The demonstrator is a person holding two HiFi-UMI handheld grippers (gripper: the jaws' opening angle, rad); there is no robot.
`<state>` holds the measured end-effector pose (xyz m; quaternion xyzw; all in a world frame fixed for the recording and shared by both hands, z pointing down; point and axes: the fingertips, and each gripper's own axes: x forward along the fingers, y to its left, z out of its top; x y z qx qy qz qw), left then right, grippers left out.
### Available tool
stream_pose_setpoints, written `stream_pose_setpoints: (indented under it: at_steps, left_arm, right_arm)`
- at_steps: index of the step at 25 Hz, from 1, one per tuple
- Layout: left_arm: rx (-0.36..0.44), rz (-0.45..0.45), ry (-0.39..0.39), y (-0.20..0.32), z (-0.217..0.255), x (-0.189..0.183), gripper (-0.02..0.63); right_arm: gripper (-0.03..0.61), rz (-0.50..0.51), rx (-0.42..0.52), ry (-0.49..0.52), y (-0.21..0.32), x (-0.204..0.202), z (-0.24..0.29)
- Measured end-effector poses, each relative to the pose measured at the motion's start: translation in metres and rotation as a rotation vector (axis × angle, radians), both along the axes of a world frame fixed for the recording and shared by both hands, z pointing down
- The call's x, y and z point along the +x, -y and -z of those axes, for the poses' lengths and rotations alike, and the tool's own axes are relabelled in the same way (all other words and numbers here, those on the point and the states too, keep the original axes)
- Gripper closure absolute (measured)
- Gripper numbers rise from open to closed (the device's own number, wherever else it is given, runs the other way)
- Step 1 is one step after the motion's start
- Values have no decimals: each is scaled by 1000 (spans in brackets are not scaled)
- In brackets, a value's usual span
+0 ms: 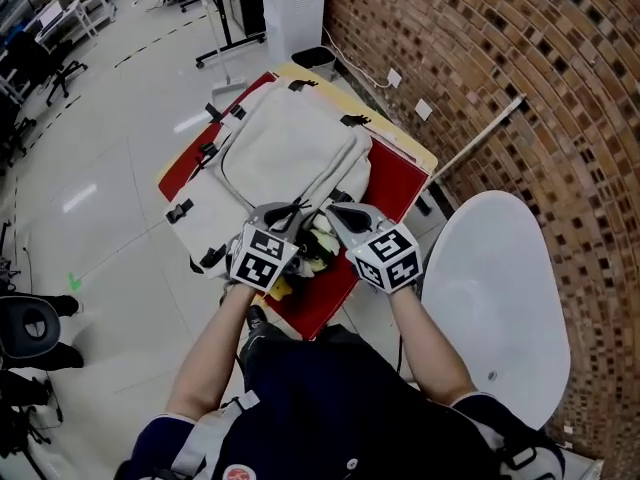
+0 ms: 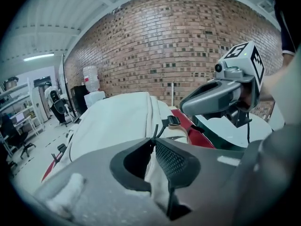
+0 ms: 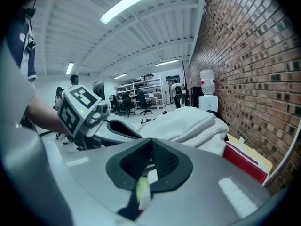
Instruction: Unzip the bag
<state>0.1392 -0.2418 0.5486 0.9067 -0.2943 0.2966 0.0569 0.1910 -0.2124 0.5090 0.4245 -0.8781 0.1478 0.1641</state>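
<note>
Left hand-held gripper (image 2: 154, 140) pinches the black zip cord (image 2: 155, 130) of the cream fabric backpack (image 2: 117, 121) (right hand-held gripper (image 3: 151, 141) clamps its opening edge).

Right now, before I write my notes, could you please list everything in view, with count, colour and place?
backpack: one, off-white, lying on the mat
mat: one, red, on the table
table: one, tan, beside the brick wall
yellow item: one, in the backpack's opening; I cannot tell what it is
rounded top: one, white, right of the table
rod: one, pale, leaning on the brick wall
bin: one, black, beyond the table's far end
left gripper: one, grey, jaws closed on the black pull cord
right gripper: one, grey, jaws closed on the backpack at its opening
</note>
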Motion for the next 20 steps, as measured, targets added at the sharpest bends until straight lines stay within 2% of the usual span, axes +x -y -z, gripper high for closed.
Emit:
stream_pose_setpoints:
  at_steps: [5,8,12,20]
  left_arm:
    - [-54,80,4,-13,-7,-27,577]
    - [-70,112,1,-19,-9,-35,578]
    - [-85,134,16,-23,-10,-39,580]
    - [-100,182,29,-28,-17,-59,612]
  right_arm:
    - [574,45,8,-48,23,-19,-13]
    - [574,80,-4,-128,35,-33,-28]
    - [575,81,-47,-225,43,-37,-49]
    - [575,79,-133,-336,44,-34,-66]
